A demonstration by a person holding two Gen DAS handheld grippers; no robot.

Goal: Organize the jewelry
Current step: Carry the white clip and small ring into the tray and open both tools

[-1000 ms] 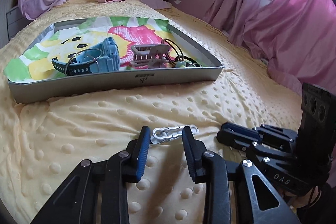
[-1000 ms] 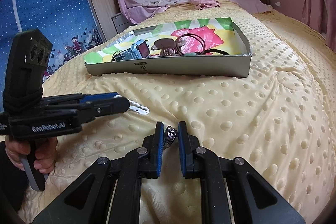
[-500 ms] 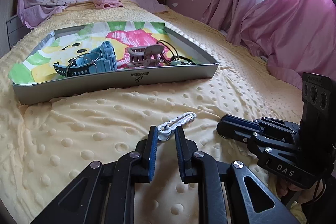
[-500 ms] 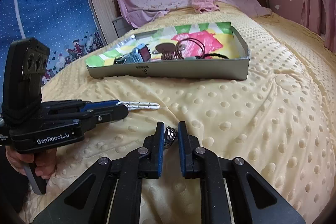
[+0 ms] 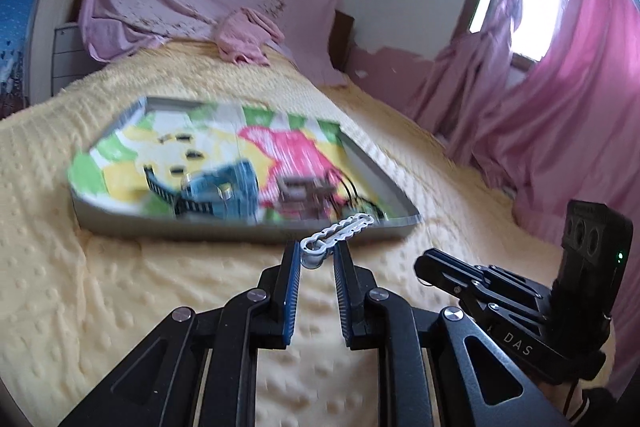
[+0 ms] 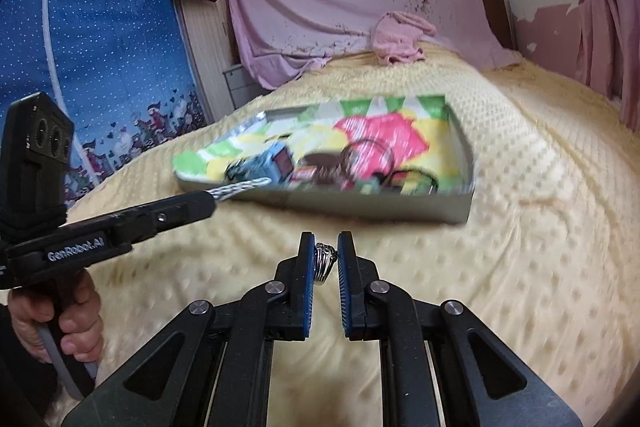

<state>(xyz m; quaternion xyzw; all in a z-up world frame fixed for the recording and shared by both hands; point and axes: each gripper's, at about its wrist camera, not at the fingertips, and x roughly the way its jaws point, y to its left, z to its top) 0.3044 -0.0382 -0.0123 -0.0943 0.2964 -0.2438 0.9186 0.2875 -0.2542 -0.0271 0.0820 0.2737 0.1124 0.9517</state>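
Two grippers are hovering above the yellow dotted bedspread [image 5: 100, 307], each clenched on a piece of jewelry. Left gripper [image 5: 317, 259] is pinching one end of a white chain-link bracelet [image 5: 340, 231], whose free end is sticking out toward the near rim of the grey tray [image 5: 200, 229]. Right gripper [image 6: 326, 257] is clamping a silver ring [image 6: 323, 263] between its blue pads. Inside the tray (badly blurred) a blue watch [image 5: 224, 193] is lying near the front edge, apparently beside dark cords [image 6: 412, 177].
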